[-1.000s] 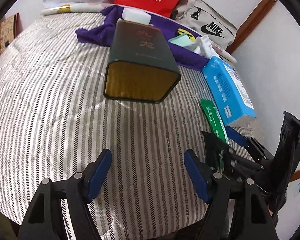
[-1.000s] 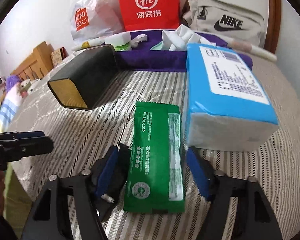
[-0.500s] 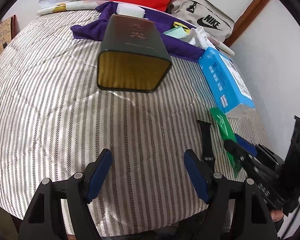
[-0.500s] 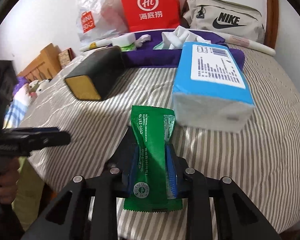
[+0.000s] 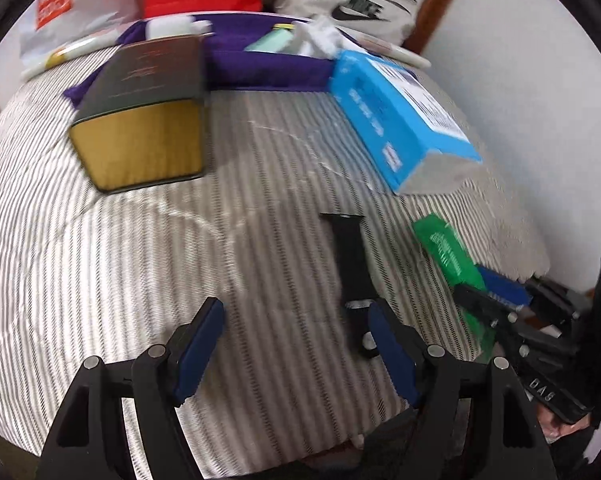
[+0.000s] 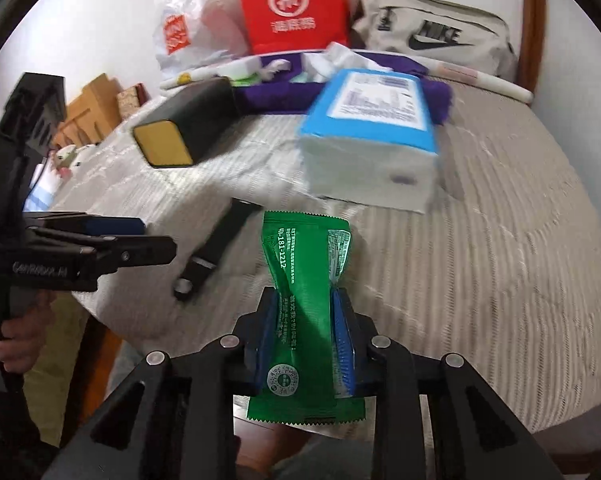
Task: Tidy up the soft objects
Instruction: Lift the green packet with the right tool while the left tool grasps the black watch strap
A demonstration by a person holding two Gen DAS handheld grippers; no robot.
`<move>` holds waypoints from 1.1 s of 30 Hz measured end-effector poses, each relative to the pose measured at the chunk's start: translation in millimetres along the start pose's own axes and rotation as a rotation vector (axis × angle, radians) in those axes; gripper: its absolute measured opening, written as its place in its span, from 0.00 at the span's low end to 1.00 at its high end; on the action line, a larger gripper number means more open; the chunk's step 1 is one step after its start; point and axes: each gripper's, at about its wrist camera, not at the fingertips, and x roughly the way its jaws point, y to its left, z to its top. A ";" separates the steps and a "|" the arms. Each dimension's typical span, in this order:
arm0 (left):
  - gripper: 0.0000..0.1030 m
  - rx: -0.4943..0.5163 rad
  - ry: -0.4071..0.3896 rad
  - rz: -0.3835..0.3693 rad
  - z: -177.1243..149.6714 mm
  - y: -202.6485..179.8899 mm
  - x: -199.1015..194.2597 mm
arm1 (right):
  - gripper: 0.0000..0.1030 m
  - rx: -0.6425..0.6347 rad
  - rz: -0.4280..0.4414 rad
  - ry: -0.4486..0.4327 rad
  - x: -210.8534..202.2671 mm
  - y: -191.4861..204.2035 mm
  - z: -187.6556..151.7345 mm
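A green wipes packet [image 6: 306, 280] is pinched at its waist between the blue pads of my right gripper [image 6: 305, 332], which is shut on it and holds it above the striped bedcover. In the left wrist view the same green packet [image 5: 446, 250] and the right gripper [image 5: 496, 294] show at the right. My left gripper [image 5: 294, 348] stands open over the bedcover with nothing between its pads; a black watch strap [image 5: 350, 268] lies just beside its right finger. A blue tissue pack [image 6: 370, 136] and a dark box with a gold end [image 6: 180, 124] lie farther back.
A purple cloth [image 6: 280, 94] with small white items lies at the back, before a red paper bag [image 6: 294, 4], a white plastic bag [image 6: 188, 28] and a grey Nike bag [image 6: 432, 36]. The bed's near edge [image 6: 112, 320] drops off at lower left. A hand [image 6: 16, 344] holds the left gripper.
My right gripper closed on the green packet and lifted it off the bedcover. The left gripper swung right, bringing the black strap beside its right finger.
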 end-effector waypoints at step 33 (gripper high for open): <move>0.74 -0.090 -0.055 0.309 -23.5 51.5 -15.9 | 0.30 0.083 0.005 -0.033 1.8 -31.9 -12.0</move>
